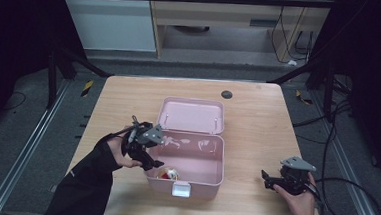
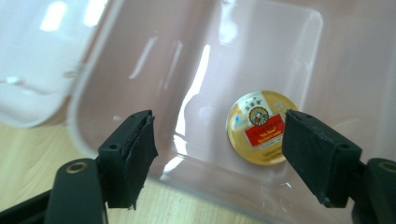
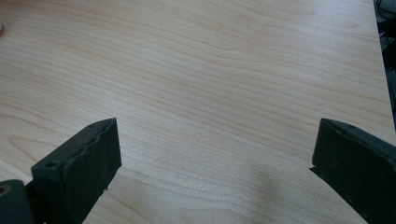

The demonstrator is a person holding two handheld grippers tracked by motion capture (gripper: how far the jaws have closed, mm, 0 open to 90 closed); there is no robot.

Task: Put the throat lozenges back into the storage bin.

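The left gripper (image 2: 217, 154), black with flat, matte rubbery pads, hovers over the front left corner of an open pink box (image 1: 214, 176). Its jaws stand apart with nothing between them. In the left gripper view, a round tin (image 2: 258, 127) lies flat on the box floor below and beyond the jaws, touching neither pad. The tin is a shallow disc with a glossy gold lid, a red label band and a small round emblem. The box is smooth, shiny plastic with rounded corners; its hinged lid (image 1: 192, 115) lies tipped back flat on the table behind it, and a pale latch (image 1: 181, 189) sits on the front wall.

The right gripper (image 1: 270, 180), held in a hand at the table's right front, rests wide open over bare wood, well apart from the box. The table (image 1: 257, 121) is light wood with fine straight grain and rounded corners.
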